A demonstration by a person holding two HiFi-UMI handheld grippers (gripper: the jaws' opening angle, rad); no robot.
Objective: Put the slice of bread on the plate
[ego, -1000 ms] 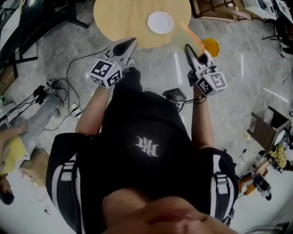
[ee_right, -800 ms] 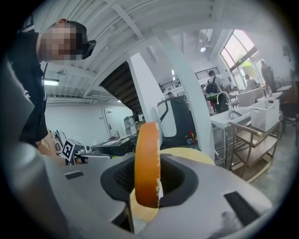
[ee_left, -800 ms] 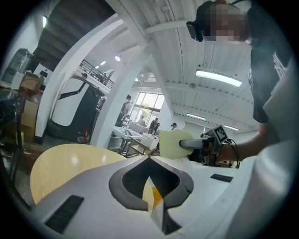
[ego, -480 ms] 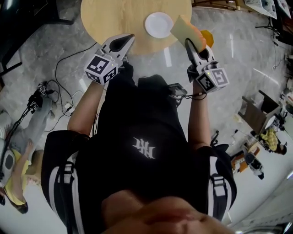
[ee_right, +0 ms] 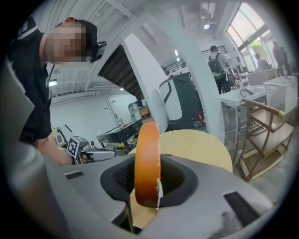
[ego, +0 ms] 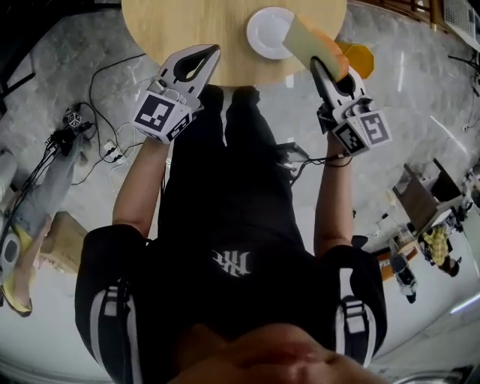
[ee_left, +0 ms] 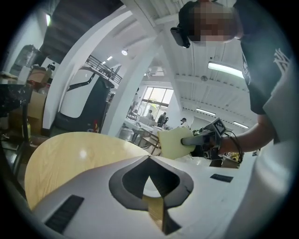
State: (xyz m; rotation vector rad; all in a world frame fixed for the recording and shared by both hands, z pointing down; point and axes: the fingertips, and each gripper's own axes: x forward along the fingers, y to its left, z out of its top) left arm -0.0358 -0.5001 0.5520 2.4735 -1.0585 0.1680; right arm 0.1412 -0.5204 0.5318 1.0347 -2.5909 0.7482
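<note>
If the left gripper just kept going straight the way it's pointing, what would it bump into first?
The left gripper would likely hit the wooden table first, close to the white plate; depth is unclear.

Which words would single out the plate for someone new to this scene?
Start at the round pale-wood table at the top of the head view. On its right part lies the plate. It is small, round and plain white, unlike the yellowish bread slice held beside it.

One slice of bread [ego: 306, 39], one plate [ego: 264, 31], one round table [ego: 187, 22] and two hand-held grippers [ego: 211, 52] [ego: 318, 66].
</note>
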